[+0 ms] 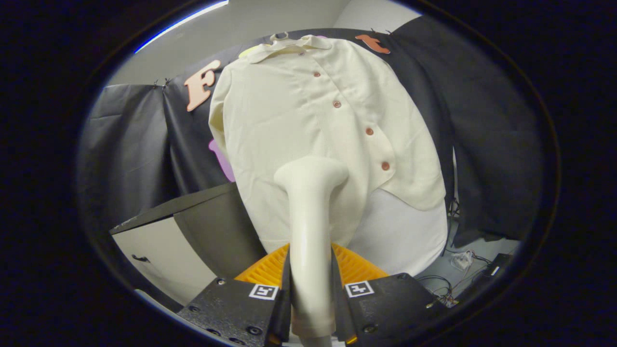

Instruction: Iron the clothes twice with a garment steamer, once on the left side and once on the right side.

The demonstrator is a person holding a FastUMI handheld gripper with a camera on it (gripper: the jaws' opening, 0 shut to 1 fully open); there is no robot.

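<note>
One garment steamer [309, 226] is being held in the gripper [311, 289]; its pale, smooth handle is being pinched between the two fingers, which are pressing on it from either side. The handle is running straight forward from between the fingers and is ending in a wider, rounded head that is being turned toward the cloth. The head is being seen against the lower front of one shirt [308, 130], just beside the lowest button; whether it is touching the fabric cannot be told.

The shirt is cream-coloured, with a collar at the top and a buttoned placket running down its front at a slant. Five reddish-brown buttons [337, 104] are being counted along the placket. The fabric is looking mostly smooth, with soft folds near the hem. The garment is being hung over one white padded board [405, 236], which is showing below the hem on the right side of the steamer.

Behind the shirt, the black cloth wall [487, 144] of the booth is being seen. To the left of the fingers, one cabinet [178, 236] with a dark top and a pale front is standing, its near corner lying close to the shirt's lower edge. To the right, beyond the board, a tangle of cables [458, 270] is lying on the floor.
</note>
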